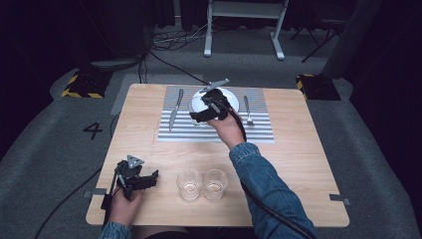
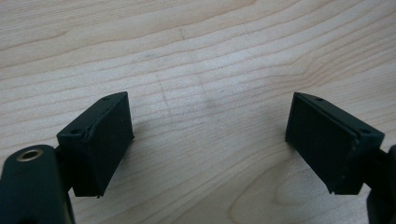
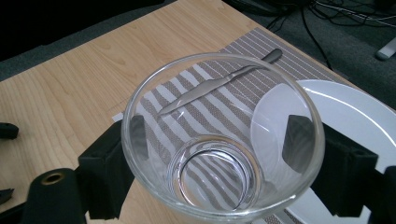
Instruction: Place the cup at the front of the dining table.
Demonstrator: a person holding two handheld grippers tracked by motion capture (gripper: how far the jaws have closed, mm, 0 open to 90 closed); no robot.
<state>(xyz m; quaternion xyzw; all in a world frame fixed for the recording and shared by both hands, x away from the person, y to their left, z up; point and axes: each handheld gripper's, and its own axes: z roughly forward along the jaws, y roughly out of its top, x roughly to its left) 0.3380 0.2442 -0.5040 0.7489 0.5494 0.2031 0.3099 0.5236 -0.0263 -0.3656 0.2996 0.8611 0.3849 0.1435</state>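
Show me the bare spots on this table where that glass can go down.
Free: the wood right of the striped placemat, out to the table edge, and the wood left of the knife. Crowded: the mat itself, with white plate and fork, and the near edge around the two glasses.

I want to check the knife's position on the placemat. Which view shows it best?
The high view: the knife lies whole on the striped placemat, left of the plate. The right gripper view shows it distorted through the held glass. The left gripper view faces bare table.
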